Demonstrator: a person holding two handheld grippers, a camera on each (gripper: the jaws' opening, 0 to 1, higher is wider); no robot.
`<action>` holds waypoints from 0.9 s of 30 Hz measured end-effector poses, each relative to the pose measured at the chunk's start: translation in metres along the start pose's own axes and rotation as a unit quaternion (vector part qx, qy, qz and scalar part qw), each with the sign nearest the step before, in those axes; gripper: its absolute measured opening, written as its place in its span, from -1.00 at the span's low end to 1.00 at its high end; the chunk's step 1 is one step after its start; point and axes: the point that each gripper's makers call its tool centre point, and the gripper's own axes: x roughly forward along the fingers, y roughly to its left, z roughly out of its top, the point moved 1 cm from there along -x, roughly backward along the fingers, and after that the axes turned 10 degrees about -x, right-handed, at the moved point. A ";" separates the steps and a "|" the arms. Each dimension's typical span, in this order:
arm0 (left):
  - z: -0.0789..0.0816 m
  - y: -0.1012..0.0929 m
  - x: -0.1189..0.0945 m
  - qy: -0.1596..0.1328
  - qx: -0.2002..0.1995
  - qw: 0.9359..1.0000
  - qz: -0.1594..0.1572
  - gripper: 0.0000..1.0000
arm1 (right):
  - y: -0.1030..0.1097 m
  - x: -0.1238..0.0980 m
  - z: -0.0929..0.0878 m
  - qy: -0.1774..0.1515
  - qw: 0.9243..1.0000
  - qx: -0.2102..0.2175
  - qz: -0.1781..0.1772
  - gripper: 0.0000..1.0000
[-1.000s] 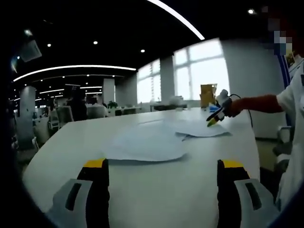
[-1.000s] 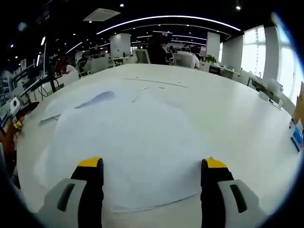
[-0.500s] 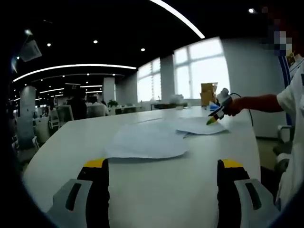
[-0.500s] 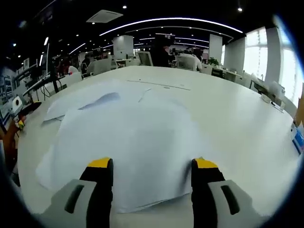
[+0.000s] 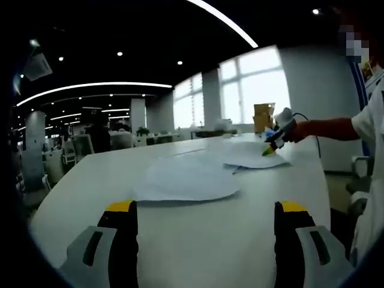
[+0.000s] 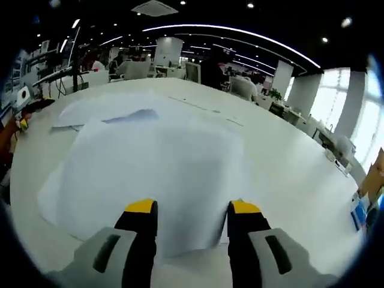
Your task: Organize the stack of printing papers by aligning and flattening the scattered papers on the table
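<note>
Across the white table (image 5: 90,180), the left gripper (image 5: 204,210) is hovering with its jaws spread wide, gripping nothing. Beyond it the papers (image 5: 186,177) are lying loosely overlapped toward the table's far edge. Over at the right, the right gripper (image 6: 187,210) is sitting with its jaws partly closed over the near edge of a sheet, though whether it is pinching the paper I cannot tell.
</note>
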 end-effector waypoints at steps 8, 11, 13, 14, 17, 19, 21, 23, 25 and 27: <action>0.000 0.001 0.000 -0.001 0.004 1.000 0.000 0.93 | -0.001 -0.004 0.001 0.009 0.999 -0.047 -0.023 -0.23; 0.000 0.001 0.000 -0.002 0.007 1.000 0.000 0.93 | 0.003 -0.004 0.002 0.010 0.998 -0.062 -0.023 -0.29; 0.000 0.001 0.000 -0.001 0.006 1.000 -0.001 0.93 | 0.003 -0.004 0.002 0.014 0.997 -0.072 -0.025 -0.35; 0.000 0.001 0.000 -0.002 0.005 1.000 -0.001 0.93 | 0.003 -0.004 0.002 0.014 0.997 -0.073 -0.026 -0.35; 0.001 0.000 -0.001 -0.003 0.005 1.000 -0.002 0.93 | -0.003 -0.004 0.002 0.010 0.998 -0.048 -0.027 -0.35; 0.001 0.000 -0.001 -0.005 0.006 1.000 -0.002 0.93 | -0.003 -0.004 0.005 0.001 0.999 -0.027 -0.028 -0.42; 0.001 0.000 -0.001 -0.005 0.007 1.000 -0.002 0.93 | -0.003 -0.006 0.008 -0.007 0.999 -0.024 -0.027 -0.50; 0.001 0.000 -0.001 -0.005 0.007 1.000 -0.002 0.93 | -0.004 -0.008 0.011 -0.015 0.999 -0.019 -0.027 -0.53; 0.001 0.000 -0.001 -0.004 0.004 1.000 -0.003 0.93 | -0.004 -0.010 0.014 -0.026 0.999 0.006 -0.021 -0.58; 0.002 0.000 -0.002 -0.006 0.005 1.000 -0.004 0.93 | -0.006 -0.012 0.017 -0.040 0.998 0.050 -0.019 -0.58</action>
